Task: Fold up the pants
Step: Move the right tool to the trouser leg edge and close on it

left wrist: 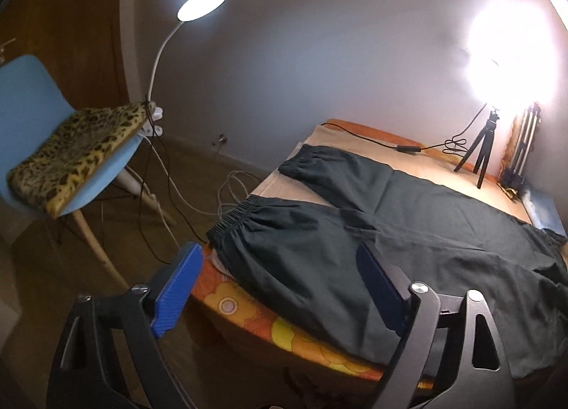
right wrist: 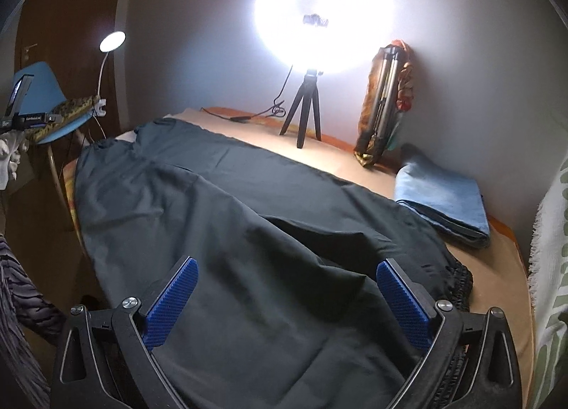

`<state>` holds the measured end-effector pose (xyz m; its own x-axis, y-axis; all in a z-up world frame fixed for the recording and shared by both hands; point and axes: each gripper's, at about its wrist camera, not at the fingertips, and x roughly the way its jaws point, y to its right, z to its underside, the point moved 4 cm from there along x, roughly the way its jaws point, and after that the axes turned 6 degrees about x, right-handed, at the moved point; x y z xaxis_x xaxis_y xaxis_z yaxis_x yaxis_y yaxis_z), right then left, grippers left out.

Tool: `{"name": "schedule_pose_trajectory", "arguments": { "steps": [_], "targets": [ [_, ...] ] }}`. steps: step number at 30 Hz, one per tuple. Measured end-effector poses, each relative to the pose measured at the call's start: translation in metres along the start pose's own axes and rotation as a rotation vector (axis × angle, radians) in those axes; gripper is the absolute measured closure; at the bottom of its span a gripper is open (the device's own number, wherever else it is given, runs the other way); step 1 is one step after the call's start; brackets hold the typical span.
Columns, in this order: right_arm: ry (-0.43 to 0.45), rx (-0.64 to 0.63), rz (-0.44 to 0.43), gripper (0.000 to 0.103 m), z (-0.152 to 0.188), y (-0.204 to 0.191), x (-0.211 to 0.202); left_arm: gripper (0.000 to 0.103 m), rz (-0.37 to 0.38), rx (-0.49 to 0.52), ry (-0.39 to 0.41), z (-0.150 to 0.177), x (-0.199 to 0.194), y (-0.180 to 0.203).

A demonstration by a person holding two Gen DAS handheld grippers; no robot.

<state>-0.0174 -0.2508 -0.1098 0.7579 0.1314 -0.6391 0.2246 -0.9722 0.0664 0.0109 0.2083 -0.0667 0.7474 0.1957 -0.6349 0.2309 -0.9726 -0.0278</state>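
- Left wrist view: left gripper is spread wide with nothing in it, hovering over the near leg of the dark pants laid flat on the bed, probably lining up a grab.
- Right wrist view: right gripper is also wide and empty, above the pants near the waistband.

Dim room w/ blown-out ring light glare, small desk lamp, fisheye-warped edges.

My left wrist camera looks down over the leg cuffs of the pants from the bed's near corner, facing the wall. My right wrist camera sits close above the waistband end. Both views share the ring light and blue chair.
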Motion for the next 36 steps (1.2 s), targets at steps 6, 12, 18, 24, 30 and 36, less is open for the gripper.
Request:
{"name": "schedule_pose_trajectory", "arguments": {
  "steps": [6, 12, 18, 24, 30, 36],
  "targets": [
    [0.008, 0.008, -0.011, 0.004, -0.032, 0.006, 0.013, 0.019, -0.006, 0.010, -0.005, -0.018, 0.018, -0.006],
    [-0.010, -0.058, 0.001, 0.004, -0.073, 0.014, 0.051, 0.019, 0.007, 0.007, -0.033, -0.043, 0.048, -0.008],
    [-0.038, -0.116, -0.010, 0.006, -0.110, 0.025, 0.100, 0.022, 0.006, 0.017, -0.060, -0.069, 0.082, -0.008],
    [-0.120, -0.178, -0.013, 0.006, -0.129, 0.036, 0.162, 0.022, 0.036, 0.045, -0.108, -0.094, 0.124, 0.010],
    [-0.251, -0.174, -0.075, 0.012, -0.134, 0.052, 0.225, 0.022, 0.092, 0.066, -0.164, -0.123, 0.173, 0.041],
    [-0.346, -0.175, -0.175, 0.012, -0.125, 0.066, 0.272, 0.022, 0.145, 0.046, -0.235, -0.138, 0.224, 0.075]
  ]
}}
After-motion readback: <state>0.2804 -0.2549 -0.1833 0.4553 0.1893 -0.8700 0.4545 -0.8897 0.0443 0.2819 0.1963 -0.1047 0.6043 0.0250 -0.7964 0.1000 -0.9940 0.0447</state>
